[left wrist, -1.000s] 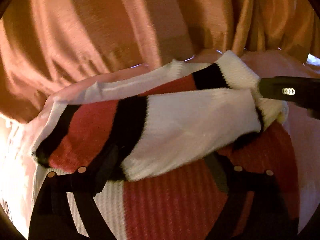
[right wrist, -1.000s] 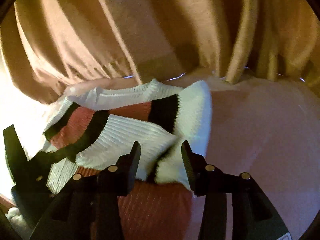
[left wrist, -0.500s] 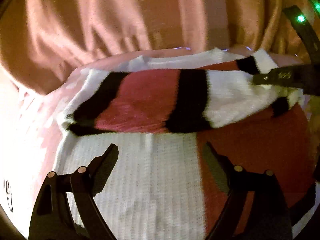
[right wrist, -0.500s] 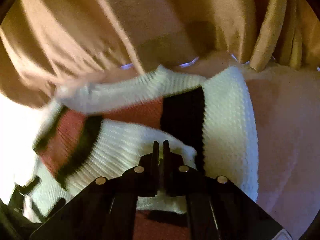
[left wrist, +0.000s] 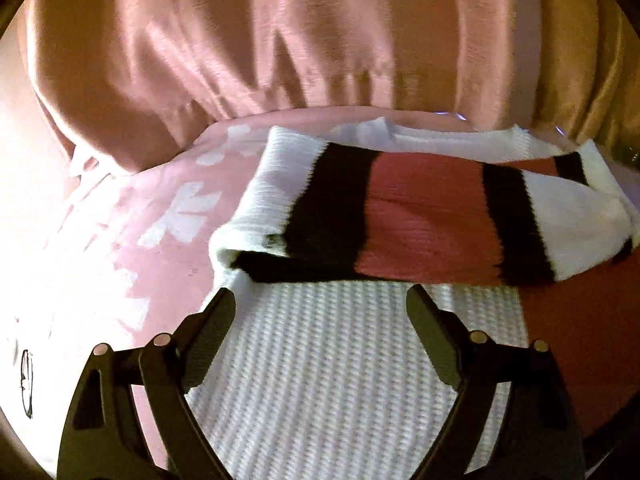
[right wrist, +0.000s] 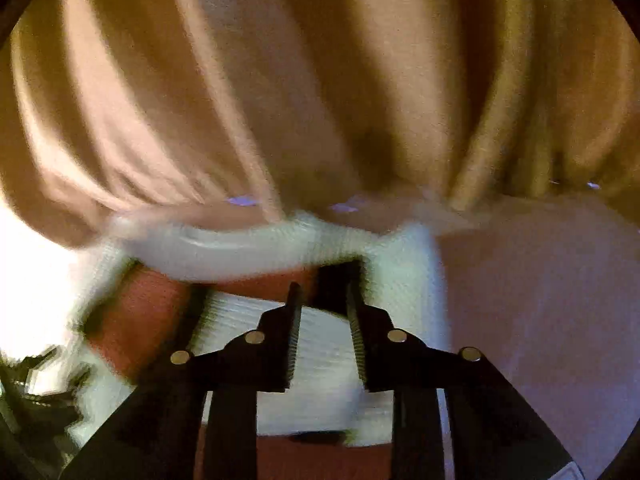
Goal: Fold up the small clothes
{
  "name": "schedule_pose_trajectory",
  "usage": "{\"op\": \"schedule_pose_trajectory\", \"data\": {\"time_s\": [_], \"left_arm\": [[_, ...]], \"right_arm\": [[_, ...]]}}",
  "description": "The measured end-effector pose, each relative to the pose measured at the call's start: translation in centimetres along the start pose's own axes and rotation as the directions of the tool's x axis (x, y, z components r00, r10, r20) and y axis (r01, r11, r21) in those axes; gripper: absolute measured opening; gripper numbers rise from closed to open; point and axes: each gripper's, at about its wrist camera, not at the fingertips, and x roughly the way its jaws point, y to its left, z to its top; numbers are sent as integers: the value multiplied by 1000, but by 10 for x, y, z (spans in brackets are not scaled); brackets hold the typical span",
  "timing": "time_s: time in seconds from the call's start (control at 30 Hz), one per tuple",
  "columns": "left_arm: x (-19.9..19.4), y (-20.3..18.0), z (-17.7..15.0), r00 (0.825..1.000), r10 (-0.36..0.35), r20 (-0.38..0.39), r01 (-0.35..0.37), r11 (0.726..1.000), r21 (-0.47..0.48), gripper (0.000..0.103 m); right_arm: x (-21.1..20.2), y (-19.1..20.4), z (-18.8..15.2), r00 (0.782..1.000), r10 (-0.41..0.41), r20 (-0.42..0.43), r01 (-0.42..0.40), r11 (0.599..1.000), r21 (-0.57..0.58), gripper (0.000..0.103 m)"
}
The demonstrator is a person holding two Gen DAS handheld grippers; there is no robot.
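Sweater with both sleeves laid across, grippers letting go.

Left wrist view: my left gripper (left wrist: 320, 300) is spread wide and holds nothing, hovering over the white knit of the sweater (left wrist: 352, 368); just ahead of its tips the striped sleeve (left wrist: 420, 224) lies folded across the body on the pink cloth (left wrist: 132, 248). Right wrist view, blurred: my right gripper (right wrist: 323, 320) is partly parted, and the white cuff (right wrist: 320, 352) sits between its jaws, apparently unclamped. If I pull back now, those toothed pads could snag the knit and drag the fold open.
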Motion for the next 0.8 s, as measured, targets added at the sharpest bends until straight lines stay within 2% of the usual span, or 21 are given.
{"op": "schedule_pose_trajectory", "data": {"time_s": [0.03, 0.1, 0.13, 0.17, 0.23, 0.33, 0.4, 0.47, 0.57, 0.6, 0.63, 0.67, 0.73, 0.8], "left_arm": [[2, 4, 0, 1000, -1, -2, 1, 1000, -8, 85], [7, 12, 1, 1000, -2, -13, 1, 1000, -27, 85], [9, 15, 1, 1000, -6, -16, 6, 999, -32, 85], [10, 18, 1, 1000, -10, -21, 9, 999, -38, 85], [12, 23, 1, 999, -20, -33, 18, 998, -54, 85], [13, 32, -3, 998, -27, -49, 24, 997, -73, 85], [16, 36, -6, 998, -25, -64, 19, 996, -86, 85], [18, 39, -6, 997, -28, -69, 22, 996, -89, 85], [17, 43, 0, 998, -47, -46, 43, 995, -90, 85], [15, 48, 5, 998, -54, -26, 51, 994, -100, 85], [14, 53, 9, 997, -74, -8, 72, 991, -112, 85], [15, 57, 14, 995, -98, 4, 98, 988, -120, 87], [20, 58, 23, 989, -148, 15, 149, 983, -111, 89], [29, 56, 29, 979, -203, 34, 205, 975, -84, 89]], "right_arm": [[6, 22, 5, 996, 87, -36, -88, 996, -16, 25], [22, 63, 9, 975, 199, -99, -206, 976, -65, 25], [36, 87, 9, 959, 244, -142, -258, 962, -90, 23], [57, 118, 8, 938, 279, -204, -307, 944, -121, 17], [90, 158, 7, 920, 287, -266, -340, 924, -178, 8], [147, 213, 5, 892, 275, -359, -374, 896, -241, 6], [175, 237, 5, 894, 239, -380, -364, 882, -301, 6], [207, 252, 11, 907, 165, -388, -312, 881, -355, 6], [216, 256, 31, 916, 172, -363, -293, 903, -313, 5], [212, 256, 40, 921, 197, -336, -302, 905, -298, 6], [209, 257, 47, 926, 213, -313, -307, 905, -294, 13], [209, 260, 53, 933, 203, -298, -293, 908, -300, 31], [219, 263, 57, 925, 201, -324, -303, 902, -307, 47], [235, 267, 51, 902, 188, -389, -323, 891, -319, 46]]}}
